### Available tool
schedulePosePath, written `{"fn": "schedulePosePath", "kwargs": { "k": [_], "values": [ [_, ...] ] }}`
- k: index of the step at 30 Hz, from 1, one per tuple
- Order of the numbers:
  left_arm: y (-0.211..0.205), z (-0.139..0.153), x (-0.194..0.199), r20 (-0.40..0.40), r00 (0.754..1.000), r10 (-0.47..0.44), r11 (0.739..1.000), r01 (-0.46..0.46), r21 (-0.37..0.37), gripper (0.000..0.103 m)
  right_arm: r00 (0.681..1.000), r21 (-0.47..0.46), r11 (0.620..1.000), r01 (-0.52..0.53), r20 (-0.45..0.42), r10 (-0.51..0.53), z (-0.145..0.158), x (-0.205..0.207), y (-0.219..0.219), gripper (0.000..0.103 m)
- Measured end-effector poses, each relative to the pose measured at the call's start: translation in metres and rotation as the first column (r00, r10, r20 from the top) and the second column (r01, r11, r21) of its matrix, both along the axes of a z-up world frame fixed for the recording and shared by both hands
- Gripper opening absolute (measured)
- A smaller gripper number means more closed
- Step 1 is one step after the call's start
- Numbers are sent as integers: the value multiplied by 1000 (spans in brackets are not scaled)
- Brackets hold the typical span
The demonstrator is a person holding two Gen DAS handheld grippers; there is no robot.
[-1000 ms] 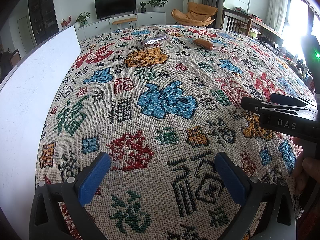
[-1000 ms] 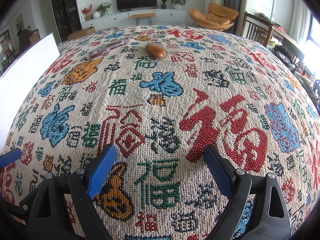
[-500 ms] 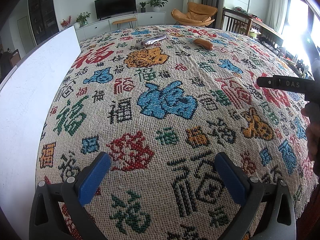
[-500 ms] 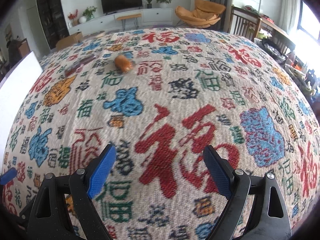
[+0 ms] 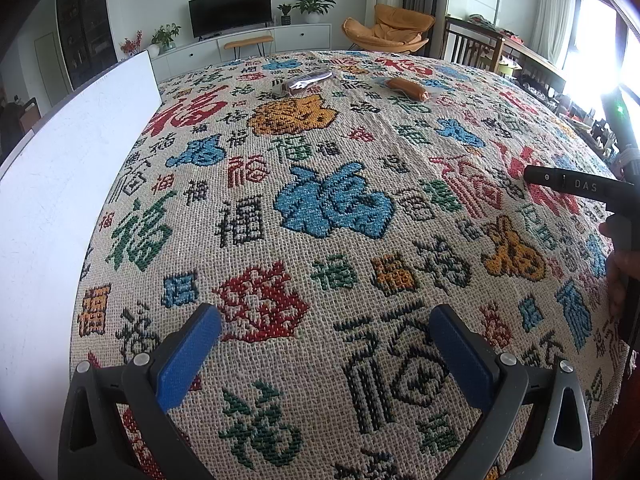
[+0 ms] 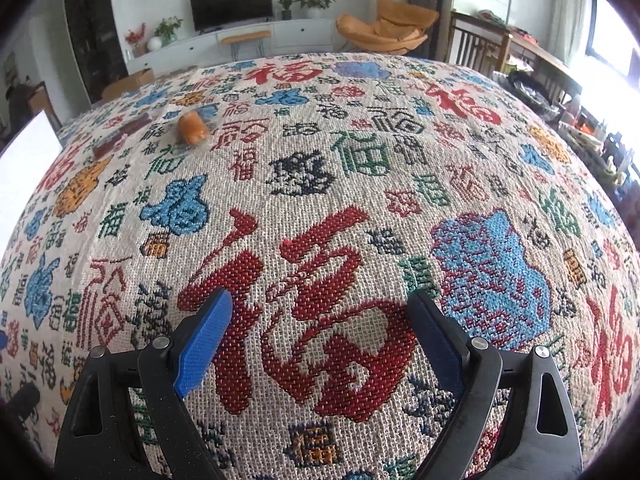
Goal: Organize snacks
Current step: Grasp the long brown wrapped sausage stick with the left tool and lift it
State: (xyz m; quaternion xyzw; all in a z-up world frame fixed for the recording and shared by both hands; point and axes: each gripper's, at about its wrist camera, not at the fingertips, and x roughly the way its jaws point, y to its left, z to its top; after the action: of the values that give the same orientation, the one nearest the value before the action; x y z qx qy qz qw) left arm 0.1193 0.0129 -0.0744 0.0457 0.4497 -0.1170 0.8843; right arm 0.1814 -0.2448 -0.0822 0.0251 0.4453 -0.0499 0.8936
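Two snacks lie at the far side of the patterned tablecloth [image 5: 320, 208]. An orange sausage-shaped snack [image 5: 408, 87] in a clear wrapper lies far right; it also shows in the right wrist view [image 6: 192, 128]. A dark bar in a shiny wrapper [image 5: 306, 82] lies to its left, and in the right wrist view [image 6: 120, 138]. My left gripper [image 5: 326, 352] is open and empty over the near cloth. My right gripper [image 6: 324, 340] is open and empty above a big red character, far from both snacks. Part of the right tool's body [image 5: 576, 188] shows at the left view's right edge.
A white board [image 5: 60, 184] runs along the table's left edge. Beyond the table stand a TV cabinet [image 5: 248, 42], an orange chair [image 5: 388, 32] and wooden chairs [image 5: 476, 48]. The cloth's right edge [image 5: 616, 344] drops off near a hand.
My right gripper has moved forward and to the right over the cloth; the snacks have shifted left in its view. My left gripper has stayed still. The snacks have not moved.
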Motion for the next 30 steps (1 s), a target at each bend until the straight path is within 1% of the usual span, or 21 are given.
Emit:
{"fn": "schedulePosePath", "kwargs": {
  "k": [4,6,7,8,10,12,13,14,16,18,19,21,22,23,24,25,26,27,29,30],
  "values": [
    [1,1,0,-10,1000,-16,1000,16,-5,103,1000,-10,1000,3,-1,-3,-2,1,-1,91],
    [1,2,4,-35,999,-25,1000,25,-9,103,1000,-7,1000,4,-1,-4,-2,1,0,92],
    [3,5,10,-52,998,-36,999,34,-38,103,1000,-6,1000,5,-1,-5,-2,2,-1,92],
    [6,9,19,-72,996,-50,995,43,-90,103,1000,-7,1000,4,-1,-4,-2,2,-1,92],
    [12,22,46,-103,994,-47,985,29,-172,103,1000,-6,1000,4,-1,-4,-2,2,-1,92],
    [16,41,85,-111,994,-18,977,-6,-213,102,1000,-4,1000,4,-1,-4,-2,2,-1,92],
    [16,50,110,-102,995,-19,973,-5,-229,102,1000,-3,1000,4,-1,-4,-3,2,-2,92],
    [15,56,130,-94,995,-24,974,2,-227,102,1000,-2,1000,3,-1,-3,-3,2,-2,92],
    [7,61,177,-72,997,-35,984,22,-177,98,1000,-1,1000,3,0,-3,-3,2,-2,92],
    [-4,55,221,-75,995,-62,993,54,-102,85,1000,-2,1000,3,0,-3,-3,2,-2,92],
    [-10,50,236,-89,993,-71,995,64,-82,80,1000,-2,1000,3,0,-3,-3,2,-2,92],
    [-21,33,265,-127,988,-90,994,82,-66,67,1000,-2,1000,4,0,-4,-3,2,-2,92],
    [-27,26,274,-140,986,-95,994,87,-61,65,1000,-1,1000,3,0,-3,-3,2,-2,92],
    [-32,19,282,-140,986,-86,996,82,-36,64,1000,-1,1000,3,0,-3,-3,2,-2,92],
    [-36,14,287,-129,989,-79,997,79,-8,56,1000,-1,1000,3,-1,-3,-3,2,-2,93],
    [-40,10,291,-103,992,-66,997,69,27,50,1000,0,1000,2,0,-2,-3,2,-2,93],
    [-40,12,291,-75,995,-62,998,64,26,33,1000,1,1000,2,0,-2,-3,2,-2,93],
    [-37,12,292,-70,996,-50,999,51,10,19,1000,1,1000,2,-1,-2,-3,2,-2,93],
    [-28,14,288,-62,997,-38,999,36,-39,19,1000,0,1000,2,0,-2,-3,2,-2,93],
    [-24,15,283,-60,998,-37,998,34,-49,18,1000,0,1000,2,0,-2,-3,2,-2,93]
  ]
}}
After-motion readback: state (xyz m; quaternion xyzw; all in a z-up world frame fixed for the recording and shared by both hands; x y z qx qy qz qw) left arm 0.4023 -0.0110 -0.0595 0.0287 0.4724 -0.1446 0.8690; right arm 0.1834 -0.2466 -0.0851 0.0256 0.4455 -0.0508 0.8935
